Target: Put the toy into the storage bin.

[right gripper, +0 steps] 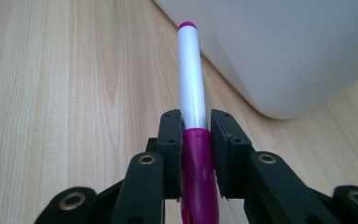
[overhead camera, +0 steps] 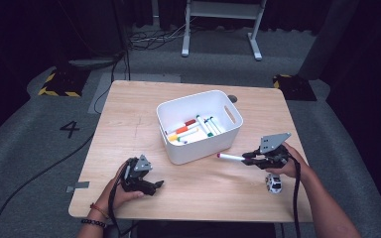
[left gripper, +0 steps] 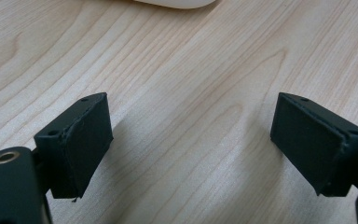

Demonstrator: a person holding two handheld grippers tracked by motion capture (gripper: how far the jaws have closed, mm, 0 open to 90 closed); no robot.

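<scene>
Nearest the person, the left gripper (overhead camera: 155, 186) sits low over the front left part of the wooden worktop (overhead camera: 129, 124), held in the left hand (overhead camera: 121, 191). In the left gripper view its two black jaws stand spread wide with bare wood grain between them, pinching nothing, and a pale curved edge of the bin (left gripper: 177, 3) shows at the top.

On the right side, a little farther in, the right gripper (overhead camera: 248, 157) is held in the right hand (overhead camera: 287, 166), with a grey three-cornered plate on top and a black cable trailing back along the forearm. Its jaws are pressed against a marker (overhead camera: 230, 157), pinching it at the join between the magenta cap and the white barrel. In the right gripper view the marker (right gripper: 192, 93) runs straight out from the jaws, its magenta tip pointing at the worktop just beside the bin's outer wall (right gripper: 279, 51). From above, the marker lies nearly level, above the worktop, its tip close to the near right side of the bin.

Just in front of the right hand a small white toy car (overhead camera: 273, 183) stands on the worktop.

Farther in, near the middle of the worktop, stands the white bin (overhead camera: 178, 148), with a slot handle in its right wall. Several markers (overhead camera: 193, 129) with red, orange and green caps lie on its floor.
</scene>
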